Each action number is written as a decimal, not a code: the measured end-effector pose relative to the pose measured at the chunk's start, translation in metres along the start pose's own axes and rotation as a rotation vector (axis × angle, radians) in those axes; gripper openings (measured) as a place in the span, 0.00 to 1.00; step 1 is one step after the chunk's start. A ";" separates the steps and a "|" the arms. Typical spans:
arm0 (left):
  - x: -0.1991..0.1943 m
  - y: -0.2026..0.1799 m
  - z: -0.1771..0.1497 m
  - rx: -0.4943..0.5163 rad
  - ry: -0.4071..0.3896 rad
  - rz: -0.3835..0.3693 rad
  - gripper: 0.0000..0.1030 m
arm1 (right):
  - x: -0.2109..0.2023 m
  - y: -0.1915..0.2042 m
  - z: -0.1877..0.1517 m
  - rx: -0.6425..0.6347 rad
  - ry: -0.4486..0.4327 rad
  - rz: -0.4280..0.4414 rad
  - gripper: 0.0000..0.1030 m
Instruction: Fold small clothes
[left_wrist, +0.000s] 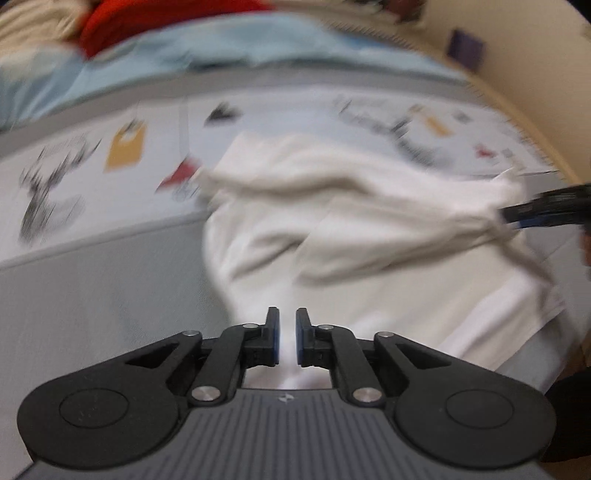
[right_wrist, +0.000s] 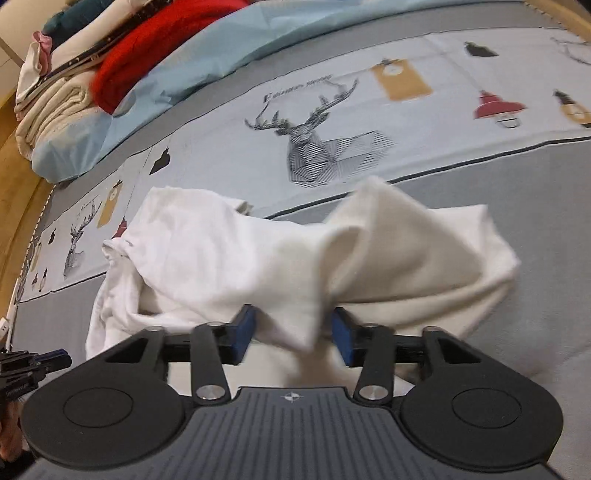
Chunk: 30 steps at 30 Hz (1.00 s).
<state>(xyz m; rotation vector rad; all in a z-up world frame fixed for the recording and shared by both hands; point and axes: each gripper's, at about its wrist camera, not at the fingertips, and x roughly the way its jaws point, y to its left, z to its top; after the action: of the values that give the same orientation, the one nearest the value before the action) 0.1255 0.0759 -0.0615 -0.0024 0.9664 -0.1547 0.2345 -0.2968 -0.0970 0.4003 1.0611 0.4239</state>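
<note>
One white garment (right_wrist: 229, 251) lies crumpled on the bed (right_wrist: 517, 192), on the grey band of a sheet printed with deer heads and tags. Two grippers are at work. The left gripper (left_wrist: 287, 338) hovers over the near part of the garment; its jaws stand a little apart and nothing is between the pads, so it is released. The right gripper (right_wrist: 291, 334) has a fold of the white cloth hanging between its blue pads (right_wrist: 243, 332), but a gap shows on both sides, so the pads do not press on it. At the far edge of the bed lie one light blue sheet (right_wrist: 192, 62), one red cloth (right_wrist: 155, 44) and a stack of cream towels (right_wrist: 55, 110). The left wrist view is blurred.
</note>
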 end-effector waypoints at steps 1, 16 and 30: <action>-0.001 -0.009 0.004 0.016 -0.036 -0.018 0.23 | -0.003 0.010 0.005 -0.024 -0.025 0.020 0.09; 0.050 -0.088 0.081 0.080 -0.331 -0.231 0.50 | -0.032 0.103 0.032 -0.278 -0.209 0.338 0.04; 0.057 0.161 0.090 -0.357 -0.203 0.233 0.05 | 0.024 0.145 0.051 -0.338 -0.144 0.109 0.33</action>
<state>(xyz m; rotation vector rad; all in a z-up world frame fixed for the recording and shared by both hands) 0.2519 0.2211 -0.0688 -0.2283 0.7740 0.2306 0.2699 -0.1667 -0.0197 0.1844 0.8112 0.6504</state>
